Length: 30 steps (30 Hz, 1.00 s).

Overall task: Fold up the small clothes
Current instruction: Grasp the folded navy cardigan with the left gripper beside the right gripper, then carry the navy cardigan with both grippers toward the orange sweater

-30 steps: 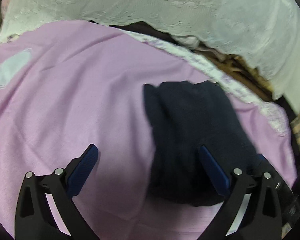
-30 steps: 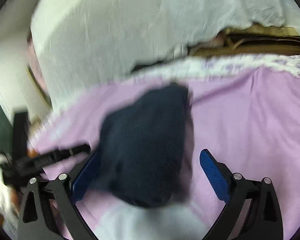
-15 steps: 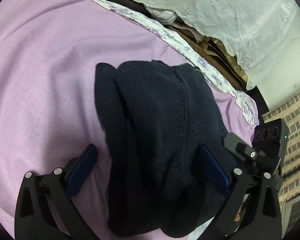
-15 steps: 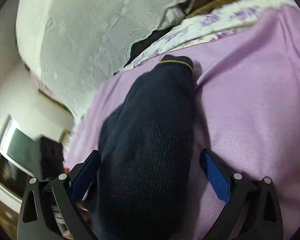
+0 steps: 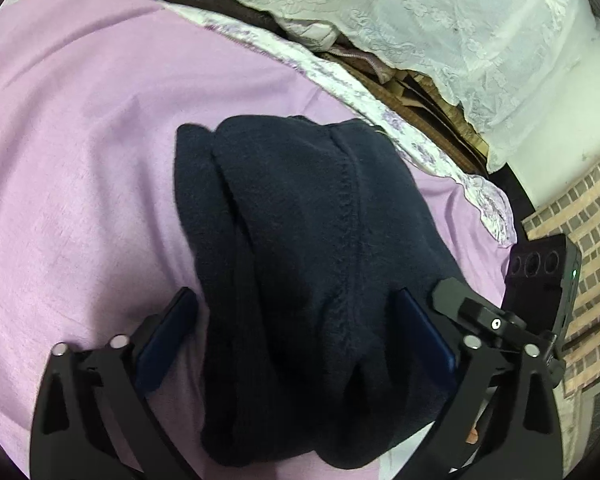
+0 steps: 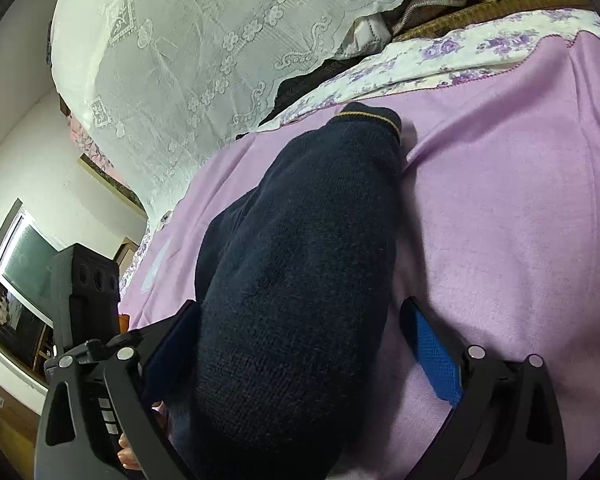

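Navy knitted folded garment point(image 5: 300, 240) lies on the lilac cloth point(image 5: 80, 160), between the closing jaws of the left gripper point(image 5: 296, 328) and the wide-spread right gripper point(image 6: 300, 340), neither visibly clamping it.

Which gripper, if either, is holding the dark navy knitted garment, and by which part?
Neither yet. The dark navy knitted garment lies on the lilac bedsheet, its near end between both grippers' jaws. The left gripper is closing; the right gripper stands open.

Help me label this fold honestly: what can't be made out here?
- Near end of the navy garment: cut off by the bottom edge, both wrist views.
- Left gripper, jaws closing around the garment: pad contact unclear, fabric covers the tips.
- Right gripper: its left pad lies behind the knit.
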### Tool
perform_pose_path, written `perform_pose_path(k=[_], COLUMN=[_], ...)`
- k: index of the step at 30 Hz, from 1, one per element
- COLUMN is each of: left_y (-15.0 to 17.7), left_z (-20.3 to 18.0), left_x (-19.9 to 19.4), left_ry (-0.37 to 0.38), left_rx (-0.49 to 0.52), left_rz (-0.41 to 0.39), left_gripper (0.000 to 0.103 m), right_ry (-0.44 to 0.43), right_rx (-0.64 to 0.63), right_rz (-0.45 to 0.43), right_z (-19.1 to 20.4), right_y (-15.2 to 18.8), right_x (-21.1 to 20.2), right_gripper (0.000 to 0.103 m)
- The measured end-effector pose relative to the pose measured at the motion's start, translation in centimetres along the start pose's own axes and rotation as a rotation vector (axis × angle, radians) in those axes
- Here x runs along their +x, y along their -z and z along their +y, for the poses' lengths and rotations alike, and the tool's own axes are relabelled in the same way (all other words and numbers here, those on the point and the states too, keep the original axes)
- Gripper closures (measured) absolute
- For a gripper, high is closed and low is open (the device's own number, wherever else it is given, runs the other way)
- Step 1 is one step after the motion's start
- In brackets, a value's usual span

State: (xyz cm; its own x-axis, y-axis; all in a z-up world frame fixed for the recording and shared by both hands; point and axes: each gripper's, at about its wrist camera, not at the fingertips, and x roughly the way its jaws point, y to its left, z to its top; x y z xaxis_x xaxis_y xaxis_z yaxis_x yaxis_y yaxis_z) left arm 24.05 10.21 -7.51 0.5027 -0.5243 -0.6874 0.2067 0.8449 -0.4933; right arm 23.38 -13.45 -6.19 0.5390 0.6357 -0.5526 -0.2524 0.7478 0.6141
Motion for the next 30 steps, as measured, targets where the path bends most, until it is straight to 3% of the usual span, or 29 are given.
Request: perform_pose_path(k=[3,5,12,15,20,30], left_y=[-0.1,-0.4,0.0,0.4,0.9,3.3], left_z=[-0.3,0.1,-0.5,-1.1,-1.1,0.5], left_x=[0.2,0.5,-0.7,-1.7,-4.6,-15.5], left_ry=[-0.015,-0.01,-0.053,-0.056,-0.027,-0.213], left_rx=[0.023,0.008,0.002,0.019,-0.001,0.029], left_rz=[-0.017,-0.013,-0.063,-0.09,-0.139,-0.268], left_gripper=[0.019,0.022,0.048,0.054,0.059,0.059], right_ry=[0.02,0.009,0.039,0.039,-0.023,-0.17], right_rx=[-0.012,0.006,-0.044,-0.095,-0.148,-0.227], right_rz=[-0.004,-0.014,-0.06,-0.09,-0.127,-0.106], right_z=[0.2,-0.2,1.1,2.3,4.6,13.2], right_y=[-0.2,-0.3,0.2,0.4,0.9,3.0], right_x=[0.3,0.3,-0.3,-0.9,-2.1,-1.0], right_gripper=[0.007,0.018,0.029,0.033,0.035,0.035])
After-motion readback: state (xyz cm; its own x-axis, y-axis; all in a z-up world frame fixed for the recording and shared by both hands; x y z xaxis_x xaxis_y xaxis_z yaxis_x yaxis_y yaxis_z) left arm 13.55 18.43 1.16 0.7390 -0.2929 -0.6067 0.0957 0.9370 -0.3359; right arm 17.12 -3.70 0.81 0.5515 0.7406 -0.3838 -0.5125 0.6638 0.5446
